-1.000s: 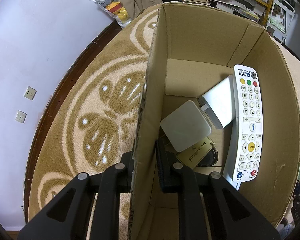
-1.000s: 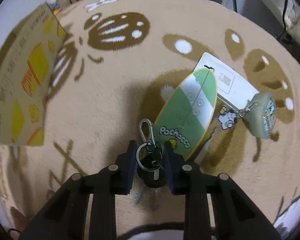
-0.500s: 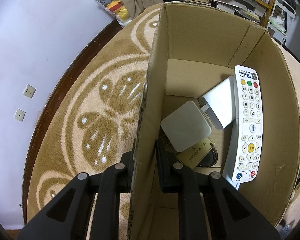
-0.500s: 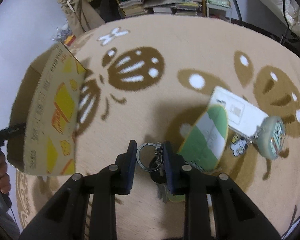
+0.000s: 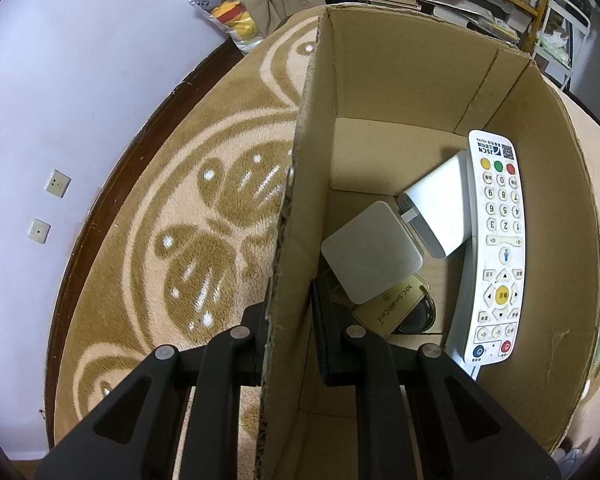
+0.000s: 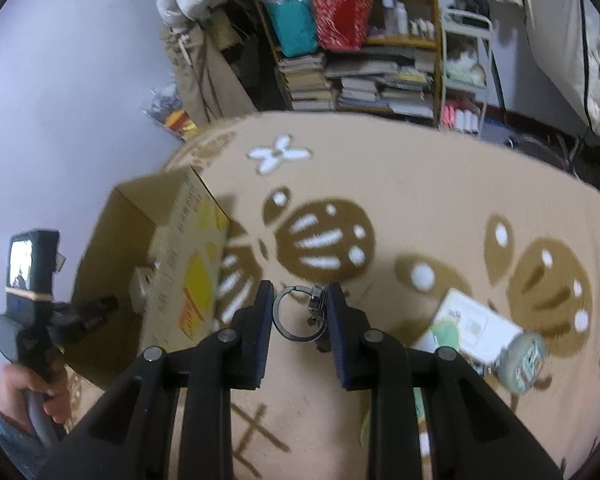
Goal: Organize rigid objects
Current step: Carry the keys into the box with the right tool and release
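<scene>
In the left wrist view my left gripper [image 5: 290, 320] is shut on the near wall of an open cardboard box [image 5: 300, 208], one finger outside and one inside. Inside lie a white remote [image 5: 496, 240], a white square device [image 5: 370, 252], a white power block [image 5: 440, 204] and a yellow NFC card [image 5: 392, 306]. In the right wrist view my right gripper [image 6: 298, 312] is shut on a bunch of keys with a metal ring [image 6: 296, 314], lifted off the rug. The box [image 6: 180, 264] stands to its left. A white card [image 6: 472, 328] and a round green keychain [image 6: 526, 358] lie on the rug at the right.
The patterned beige rug [image 6: 400, 208] covers the floor. A bookshelf with stacked books [image 6: 360, 80] and bags stands behind it. A person's hand [image 6: 32, 388] holds the left gripper's handle at the left edge. A white wall with sockets [image 5: 56, 184] runs along the rug.
My right gripper has risen and tilted up with the keys, away from the green Pochacco board; the box and shelf came into its view. The left gripper has stayed on the box wall.
</scene>
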